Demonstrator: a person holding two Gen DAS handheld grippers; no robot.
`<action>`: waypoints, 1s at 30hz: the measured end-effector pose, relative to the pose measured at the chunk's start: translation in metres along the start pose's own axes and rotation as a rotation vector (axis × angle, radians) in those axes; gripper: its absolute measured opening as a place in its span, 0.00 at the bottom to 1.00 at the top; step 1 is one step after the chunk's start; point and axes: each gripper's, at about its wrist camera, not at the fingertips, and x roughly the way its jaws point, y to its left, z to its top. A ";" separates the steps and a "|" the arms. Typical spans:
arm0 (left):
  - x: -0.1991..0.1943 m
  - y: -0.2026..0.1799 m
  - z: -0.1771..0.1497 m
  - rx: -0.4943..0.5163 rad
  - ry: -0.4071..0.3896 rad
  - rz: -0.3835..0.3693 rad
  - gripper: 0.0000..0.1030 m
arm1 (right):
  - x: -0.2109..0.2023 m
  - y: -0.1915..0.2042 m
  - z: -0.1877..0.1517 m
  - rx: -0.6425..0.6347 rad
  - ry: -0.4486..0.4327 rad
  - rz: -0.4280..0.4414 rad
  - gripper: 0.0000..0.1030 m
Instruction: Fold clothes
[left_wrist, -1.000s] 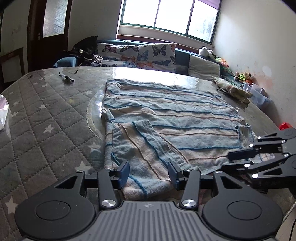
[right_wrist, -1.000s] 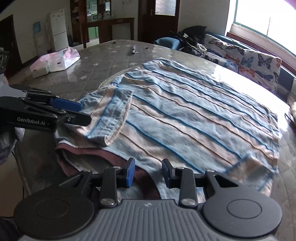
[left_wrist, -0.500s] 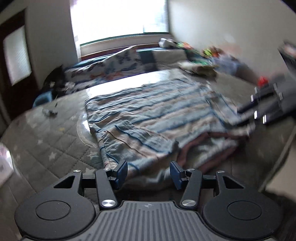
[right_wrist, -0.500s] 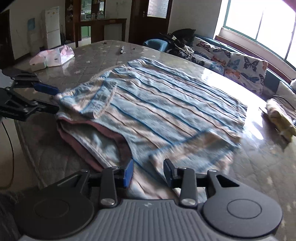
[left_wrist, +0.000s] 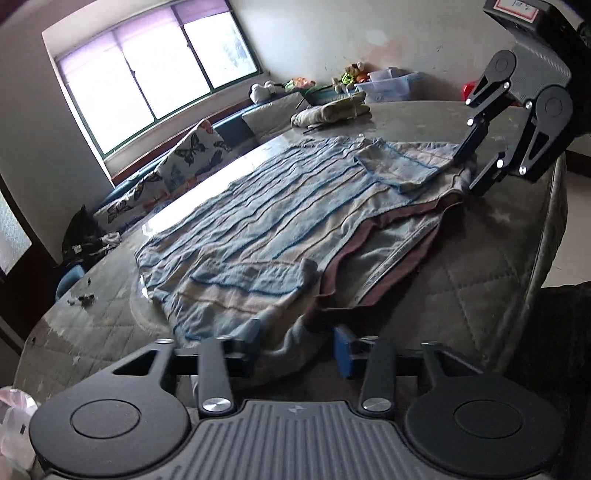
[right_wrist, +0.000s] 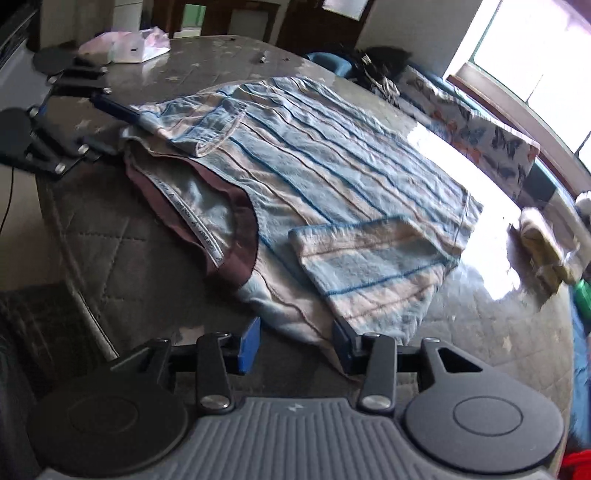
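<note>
Striped shirt (left_wrist: 280, 206) lies flat on the quilted worktop (left_wrist: 491, 266), long axis running from collar at 6 o'clock to hem at 12 in the right wrist view; pale blue w/ tan and dark-blue stripes, maroon collar lining showing, both sleeves folded in over the body. Left hand-held gripper (left_wrist: 297, 345) jaws part open, just been closing, shoulder fabric between them but grip unclear; right hand-held gripper (right_wrist: 295, 341) jaws part open, just been opening, shirt edge between, not pinched. Folded cloth (left_wrist: 328, 110) at 1 o'clock in the left view, plastic bag (right_wrist: 125, 44) at 11 in the right view, both well apart from the shirt.
</note>
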 end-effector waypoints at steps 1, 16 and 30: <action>0.001 -0.001 0.000 0.003 -0.008 -0.003 0.28 | 0.000 0.002 0.000 -0.010 -0.005 -0.002 0.43; 0.023 0.050 0.030 -0.311 -0.011 -0.047 0.12 | 0.006 0.013 0.005 -0.074 -0.081 -0.035 0.48; 0.000 0.032 0.008 -0.195 0.004 -0.004 0.29 | 0.010 -0.032 0.015 0.186 -0.106 0.045 0.07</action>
